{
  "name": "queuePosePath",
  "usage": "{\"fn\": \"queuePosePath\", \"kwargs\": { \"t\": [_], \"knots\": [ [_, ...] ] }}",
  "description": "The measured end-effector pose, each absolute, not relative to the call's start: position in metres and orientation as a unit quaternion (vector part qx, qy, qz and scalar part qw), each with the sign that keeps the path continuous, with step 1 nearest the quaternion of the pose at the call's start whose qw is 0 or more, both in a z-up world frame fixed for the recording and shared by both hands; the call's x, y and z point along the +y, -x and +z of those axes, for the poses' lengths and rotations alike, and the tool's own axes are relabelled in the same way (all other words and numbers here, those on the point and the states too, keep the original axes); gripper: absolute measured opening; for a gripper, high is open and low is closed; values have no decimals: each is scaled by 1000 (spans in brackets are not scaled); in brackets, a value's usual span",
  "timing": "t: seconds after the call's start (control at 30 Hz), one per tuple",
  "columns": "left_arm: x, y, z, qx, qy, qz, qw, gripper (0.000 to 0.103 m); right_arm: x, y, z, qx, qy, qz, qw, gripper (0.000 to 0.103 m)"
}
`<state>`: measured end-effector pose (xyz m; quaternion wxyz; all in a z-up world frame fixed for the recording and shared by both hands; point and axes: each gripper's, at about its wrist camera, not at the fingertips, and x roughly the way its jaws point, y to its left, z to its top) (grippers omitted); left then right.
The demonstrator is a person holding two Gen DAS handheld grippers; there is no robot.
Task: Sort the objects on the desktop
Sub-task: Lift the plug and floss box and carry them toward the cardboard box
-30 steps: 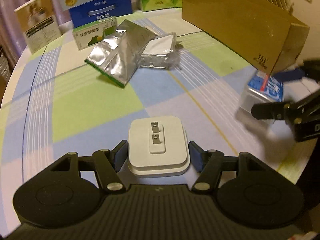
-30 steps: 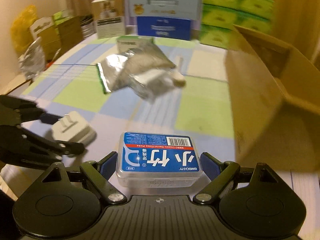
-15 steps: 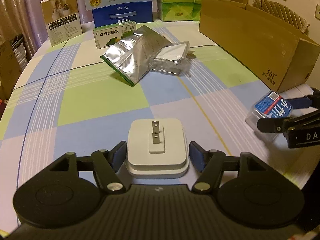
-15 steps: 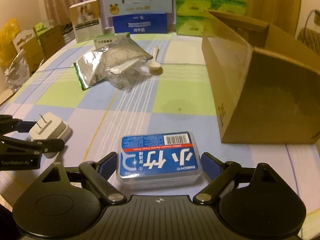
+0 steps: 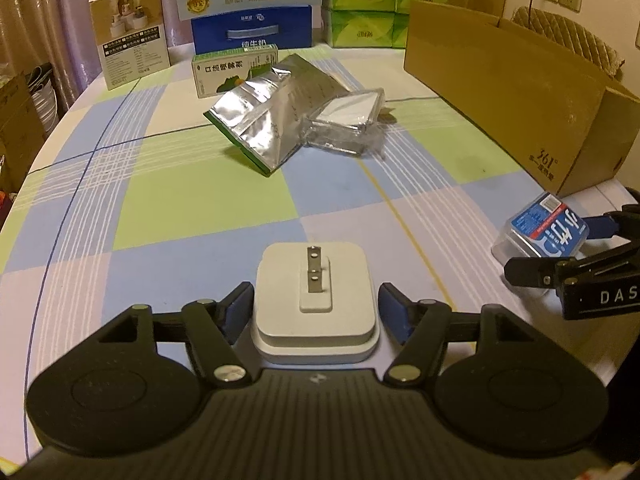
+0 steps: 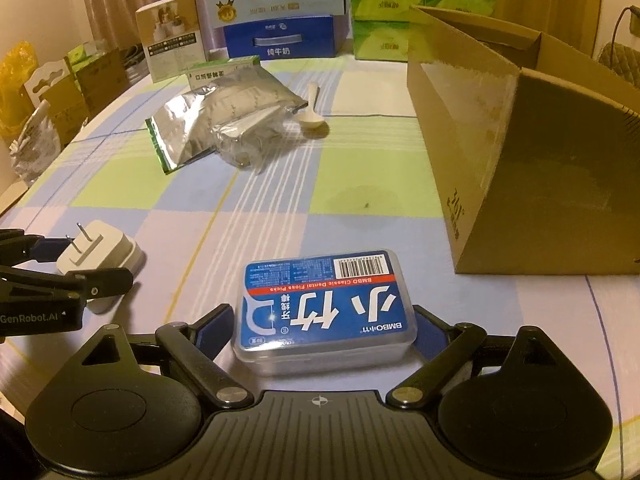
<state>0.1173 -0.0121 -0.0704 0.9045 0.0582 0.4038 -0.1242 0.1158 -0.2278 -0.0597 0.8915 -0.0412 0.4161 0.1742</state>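
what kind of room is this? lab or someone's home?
Most likely a home, probably a dining table used for storage. A checked tablecloth covers the table, tissue packs and milk cartons are stacked at its far edge, and curtains hang behind.

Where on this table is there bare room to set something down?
Bare checked tablecloth lies between the white plug adapter and silver foil pouch, and between the pouch and the brown cardboard box. Crowded: the far edge, with stacked cartons.
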Motion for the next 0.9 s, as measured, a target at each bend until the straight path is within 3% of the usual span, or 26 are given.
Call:
{"fn": "queuePosePath", "kwargs": {
  "t": [0.03, 0.4, 0.9],
  "knots": [
    [-13, -117, -70, 404, -62, -125, 904, 60, -228, -115, -59, 414, 42, 173, 892, 85],
    [-29, -112, -56, 383, -70, -148, 909, 60, -232, -107, -37, 369, 24, 170, 913, 84],
    [-78, -113, -1, 341, -31, -179, 922, 60, -274, -107, 58, 274, 27, 150, 949, 84]
  ]
}}
